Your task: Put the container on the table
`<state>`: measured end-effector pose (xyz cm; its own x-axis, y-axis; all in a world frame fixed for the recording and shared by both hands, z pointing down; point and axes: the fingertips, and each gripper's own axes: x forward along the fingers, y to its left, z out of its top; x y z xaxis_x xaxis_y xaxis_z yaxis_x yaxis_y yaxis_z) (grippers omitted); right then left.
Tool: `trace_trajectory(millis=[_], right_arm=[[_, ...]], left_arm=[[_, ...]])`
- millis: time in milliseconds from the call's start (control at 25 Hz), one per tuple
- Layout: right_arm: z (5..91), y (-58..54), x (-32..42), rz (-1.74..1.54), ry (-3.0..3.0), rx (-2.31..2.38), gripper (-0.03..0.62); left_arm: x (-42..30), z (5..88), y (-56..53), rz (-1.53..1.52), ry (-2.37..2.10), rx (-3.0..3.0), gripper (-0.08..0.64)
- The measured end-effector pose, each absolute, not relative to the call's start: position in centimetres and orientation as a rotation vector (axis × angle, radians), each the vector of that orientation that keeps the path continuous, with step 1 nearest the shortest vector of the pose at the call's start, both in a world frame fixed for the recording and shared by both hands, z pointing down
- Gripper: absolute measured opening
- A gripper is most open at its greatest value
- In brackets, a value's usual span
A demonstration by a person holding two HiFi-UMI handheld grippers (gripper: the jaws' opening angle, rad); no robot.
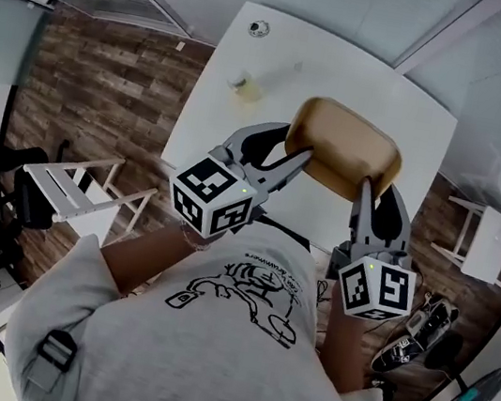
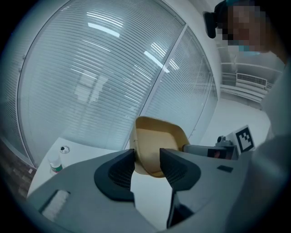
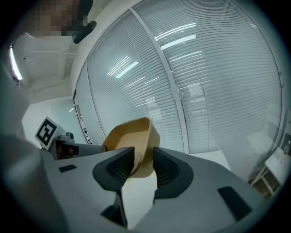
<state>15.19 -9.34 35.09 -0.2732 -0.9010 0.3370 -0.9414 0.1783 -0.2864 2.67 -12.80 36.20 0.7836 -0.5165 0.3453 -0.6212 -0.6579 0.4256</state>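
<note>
Holding the tan rectangular plastic container [image 1: 345, 149] aloft above the near edge of the white table [image 1: 284, 58], the left gripper [image 1: 288, 160] and right gripper [image 1: 377, 191] each pinch one rim wall; lowering both together and level should seat it flat before either lets go

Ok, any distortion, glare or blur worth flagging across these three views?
Head view: dim, dark corners, table edges bowed, container sharp. Left gripper view: heavy fisheye curving the blinds, light streaks reflected on them. Right gripper view: same curvature and streaks.
</note>
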Motion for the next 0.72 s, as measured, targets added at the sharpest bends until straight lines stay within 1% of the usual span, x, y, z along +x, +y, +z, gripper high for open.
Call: trace_trajectory(millis=[720], right_arm=[[40.4, -9.7, 15.5, 0.777, -2.279, 1.830, 0.115]], left_arm=[[3.0, 41.1, -13.3, 0.303, -0.820, 2.394, 0.164]])
